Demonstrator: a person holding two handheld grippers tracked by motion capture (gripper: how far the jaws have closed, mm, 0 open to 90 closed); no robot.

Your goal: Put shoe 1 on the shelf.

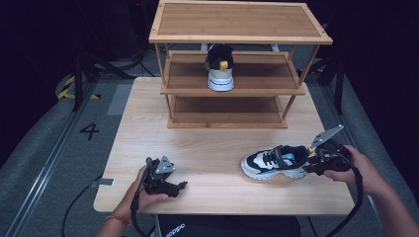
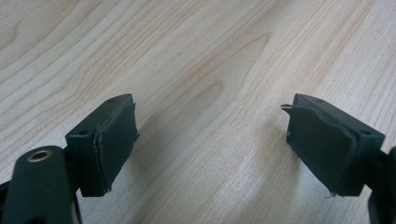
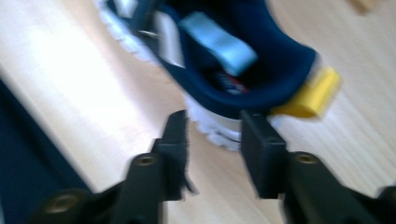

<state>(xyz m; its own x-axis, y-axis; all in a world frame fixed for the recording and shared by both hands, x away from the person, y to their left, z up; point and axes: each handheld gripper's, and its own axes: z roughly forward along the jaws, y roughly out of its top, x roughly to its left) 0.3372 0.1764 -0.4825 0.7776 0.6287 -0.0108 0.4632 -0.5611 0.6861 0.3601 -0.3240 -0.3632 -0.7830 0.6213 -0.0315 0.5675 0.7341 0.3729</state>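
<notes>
A navy, white and yellow sneaker (image 1: 272, 163) lies on its sole at the right of the wooden table (image 1: 197, 133), toe to the left. My right gripper (image 1: 312, 160) is at its heel. In the right gripper view the sneaker (image 3: 261, 70) is blurred, and my right gripper (image 3: 212, 126) is open, its tips at the white heel sole just below the yellow pull tab (image 3: 310, 95). A matching sneaker (image 1: 220, 69) stands on the middle shelf of the bamboo rack (image 1: 237, 91). My left gripper (image 1: 182, 186) rests on the table at the front left. It stands open (image 2: 210, 130) over bare wood.
The three-tier rack stands at the table's far edge, with its top shelf (image 1: 237, 19) and bottom shelf (image 1: 227, 111) bare. A cable (image 1: 356, 197) trails from the right gripper past the front edge. Grey floor with a painted "4" (image 1: 90, 131) lies to the left.
</notes>
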